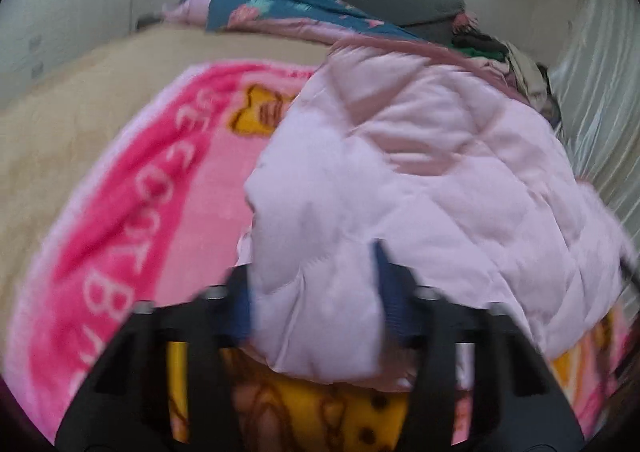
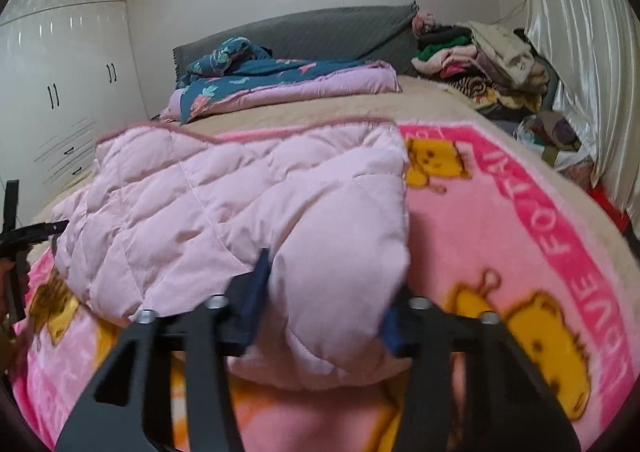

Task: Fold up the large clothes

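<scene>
A pale pink quilted padded garment (image 1: 420, 155) lies bunched on a pink cartoon blanket (image 1: 132, 211) spread over the bed. In the left wrist view my left gripper (image 1: 316, 300) is shut on the garment's near left edge, with fabric bulging between the blue pads (image 1: 390, 292). The right wrist view shows the same garment (image 2: 224, 203) from its other side. There my right gripper (image 2: 326, 312) is shut on its near right corner, and a thick fold fills the gap between the blue pads (image 2: 256, 292). The parts of the garment under the grippers are hidden.
The pink blanket (image 2: 520, 252) covers a beige bedspread (image 2: 320, 111). A folded teal floral and pink quilt (image 2: 280, 83) lies by the grey headboard (image 2: 320, 31). A heap of clothes (image 2: 480, 63) sits at the far right by a shiny curtain (image 2: 580, 51). White wardrobes (image 2: 60, 71) stand left.
</scene>
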Tool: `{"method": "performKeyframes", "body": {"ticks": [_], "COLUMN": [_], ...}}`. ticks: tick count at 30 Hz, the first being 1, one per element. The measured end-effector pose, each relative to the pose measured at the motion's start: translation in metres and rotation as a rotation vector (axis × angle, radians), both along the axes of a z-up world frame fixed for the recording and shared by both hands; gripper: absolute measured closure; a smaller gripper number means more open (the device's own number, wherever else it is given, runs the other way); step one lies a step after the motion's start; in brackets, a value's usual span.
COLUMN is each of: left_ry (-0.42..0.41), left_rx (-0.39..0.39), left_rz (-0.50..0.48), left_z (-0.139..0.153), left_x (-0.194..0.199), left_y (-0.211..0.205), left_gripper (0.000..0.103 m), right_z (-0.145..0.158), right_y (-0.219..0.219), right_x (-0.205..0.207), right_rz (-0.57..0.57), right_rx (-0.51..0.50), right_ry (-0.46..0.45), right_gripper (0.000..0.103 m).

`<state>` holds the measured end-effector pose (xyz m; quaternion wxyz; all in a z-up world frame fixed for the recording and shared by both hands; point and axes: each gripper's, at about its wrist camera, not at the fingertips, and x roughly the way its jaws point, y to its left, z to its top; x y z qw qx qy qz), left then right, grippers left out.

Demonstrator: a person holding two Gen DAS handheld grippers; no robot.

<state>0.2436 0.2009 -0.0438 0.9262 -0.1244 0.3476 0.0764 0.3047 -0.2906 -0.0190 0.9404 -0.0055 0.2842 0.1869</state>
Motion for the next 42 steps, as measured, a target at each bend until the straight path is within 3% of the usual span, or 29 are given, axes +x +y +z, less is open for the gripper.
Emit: {"method": "performKeyframes", "body": {"ticks": [3,8,17,28,36,40,41,42], "left_ry": [-0.041,-0.059,0.008,0.068,0.083,0.084,0.084,0.084], "left_rx": [0.092,0.112,0.185,0.212,0.178,0.154,0.152,0.148], "left_rz": [0.025,0.07,0.107,0.129,0.133,0.147,0.155,0.168], "left_z": [0.023,0.036,0.022,0.002,-0.006,-0.003,-0.002,0.001], "left_x": [0.011,0.032,0.075,0.103,0.108,0.103,0.1,0.097], "left_y": [-0.011,-0.009,-0.012,-0.011,-0.004,-0.001,0.0,0.001], "left_gripper": [0.081,0.082,0.081,0.076,0.074,0.066,0.063,0.054], "right_z": [0.016,0.031,-0.005,-0.042,-0.054,-0.051,-0.046,-0.042], "right_y": [0.008,0.016,0.042,0.046,0.048,0.041,0.036,0.033], "right_x": [0.015,0.055,0.111,0.147,0.157,0.156,0.152,0.149], "right_rz": [-0.023,-0.061,-0.134,-0.175,-0.187,-0.207,-0.235,-0.245], "right_rx": [-0.013,-0.01,-0.167,-0.162,-0.154,-0.136,-0.133,-0.123], "right_ry": [-0.041,-0.052,0.002,0.125,0.164,0.203,0.207,0.202], "right_gripper": [0.072,0.073,0.074,0.074,0.074,0.062,0.048,0.032]}}
